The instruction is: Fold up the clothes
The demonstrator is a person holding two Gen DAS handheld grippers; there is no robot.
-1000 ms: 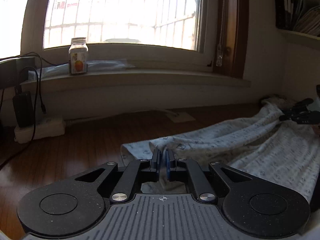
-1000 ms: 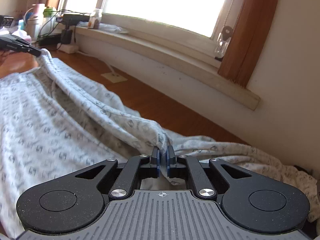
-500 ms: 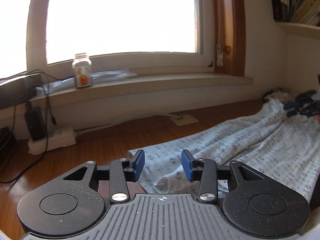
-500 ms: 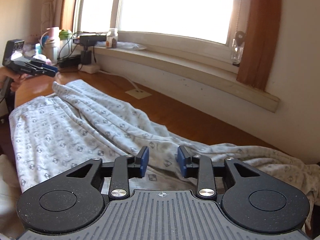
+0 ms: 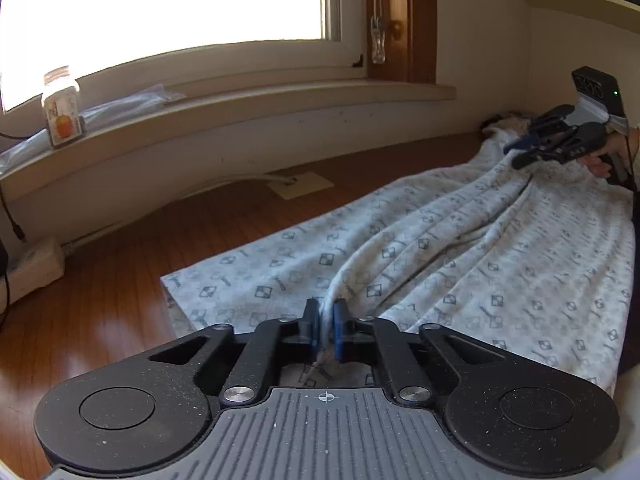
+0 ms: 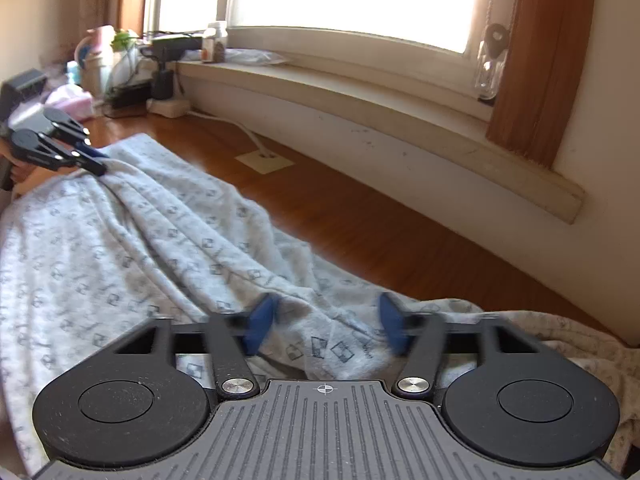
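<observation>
A pale grey garment printed with small squares lies spread on the wooden surface, rumpled into long folds. My left gripper has its jaws closing, and its blue pads pinch a raised fold near the garment's near edge. It shows again in the right wrist view as the left gripper, tips in the cloth. My right gripper is closing, its blurred blue pads still wide apart over a ridge of the garment. The right gripper appears at the garment's far end.
A windowsill runs along the wall and carries a jar. A power strip and cables lie at the left. A flat socket plate sits on the wood. Bottles and clutter stand at the far left.
Both grippers were shut on cloth, then opened. The left has shut again on a fold farther right along the garment. The right jaws stand wider than half a second ago.
</observation>
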